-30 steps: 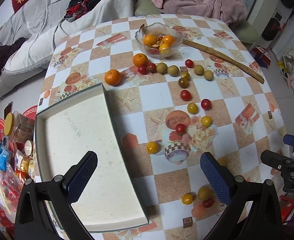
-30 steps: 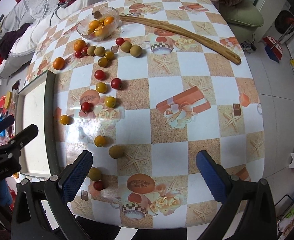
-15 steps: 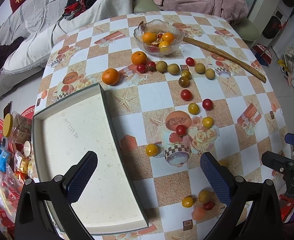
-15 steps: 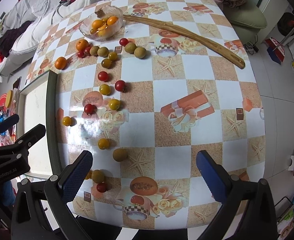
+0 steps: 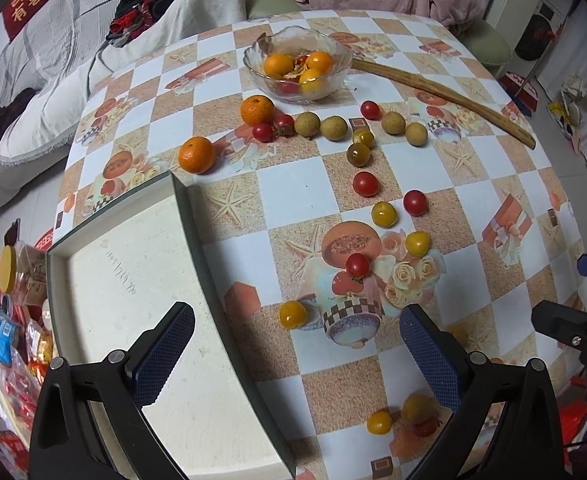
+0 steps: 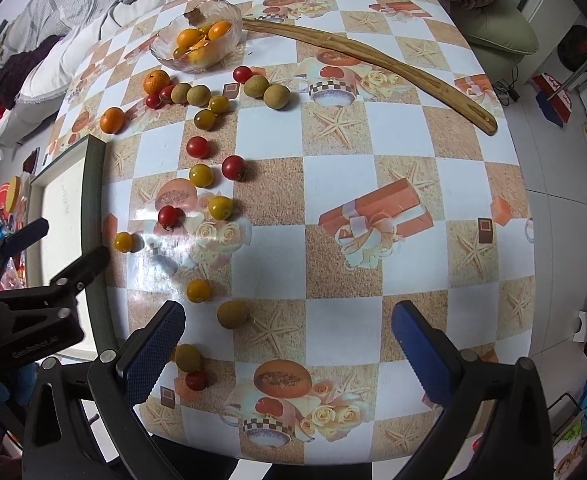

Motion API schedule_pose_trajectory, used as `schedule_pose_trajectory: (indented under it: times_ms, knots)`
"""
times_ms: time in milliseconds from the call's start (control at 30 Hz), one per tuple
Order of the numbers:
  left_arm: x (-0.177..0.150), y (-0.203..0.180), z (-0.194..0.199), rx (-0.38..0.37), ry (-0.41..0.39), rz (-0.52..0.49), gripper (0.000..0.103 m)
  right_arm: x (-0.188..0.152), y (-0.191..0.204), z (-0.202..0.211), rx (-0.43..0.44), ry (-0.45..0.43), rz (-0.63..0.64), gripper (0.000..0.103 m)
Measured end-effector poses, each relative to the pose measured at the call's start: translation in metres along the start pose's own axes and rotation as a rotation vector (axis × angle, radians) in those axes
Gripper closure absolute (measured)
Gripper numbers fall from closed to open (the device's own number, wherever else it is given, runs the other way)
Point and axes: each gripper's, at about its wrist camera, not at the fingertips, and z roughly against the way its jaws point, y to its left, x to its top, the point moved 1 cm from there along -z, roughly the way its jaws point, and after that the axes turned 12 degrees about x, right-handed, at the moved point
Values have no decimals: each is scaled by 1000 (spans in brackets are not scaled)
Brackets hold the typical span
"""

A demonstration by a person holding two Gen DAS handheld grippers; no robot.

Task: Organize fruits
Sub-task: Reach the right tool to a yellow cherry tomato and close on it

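Note:
Several fruits lie loose on the checked table: two mandarins (image 5: 197, 155) (image 5: 257, 109), red and yellow cherry tomatoes (image 5: 365, 183) (image 5: 293, 314) and brown longans (image 5: 333, 127). A glass bowl (image 5: 298, 65) at the far side holds mandarins. A cream tray with a dark rim (image 5: 191, 240) lies at the left, empty. My left gripper (image 5: 293, 354) is open above the tray's right rim. My right gripper (image 6: 289, 336) is open above the table's near edge, with a longan (image 6: 232, 314) just ahead of its left finger.
A long wooden stick (image 5: 441, 94) lies at the far right of the table. A sofa with clothes (image 5: 141, 4) stands behind. Snack bags (image 5: 1, 332) lie on the floor at the left. Each gripper shows at the edge of the other's view.
Both grippers have drawn back and a little higher, so the table and fruits sit lower and farther in view. Both stay open. No fruit has moved.

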Motion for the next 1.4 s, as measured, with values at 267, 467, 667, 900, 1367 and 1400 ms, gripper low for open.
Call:
schedule_pose_trajectory:
  times_ms: [267,467,667,900,1367,1400]
  knots:
    - [0,-15,-26,39,-1,-60,0,15,-1,-16,6,14,14,0]
    - [-5,-20,-47,64,18,-71,0,29,1,-36,22,27,35,0]
    - [-7,-21,-60,76,30,-72,0,43,10,-60,48,50,79,1]
    - [-11,-22,-71,65,57,-70,15,53,19,-85,55,80,114,10]
    - [-14,-17,-72,-33,88,6,46,65,47,-107,37,76,195,73]
    - [-14,-17,-71,-34,86,8,50,66,49,-108,48,81,196,80]
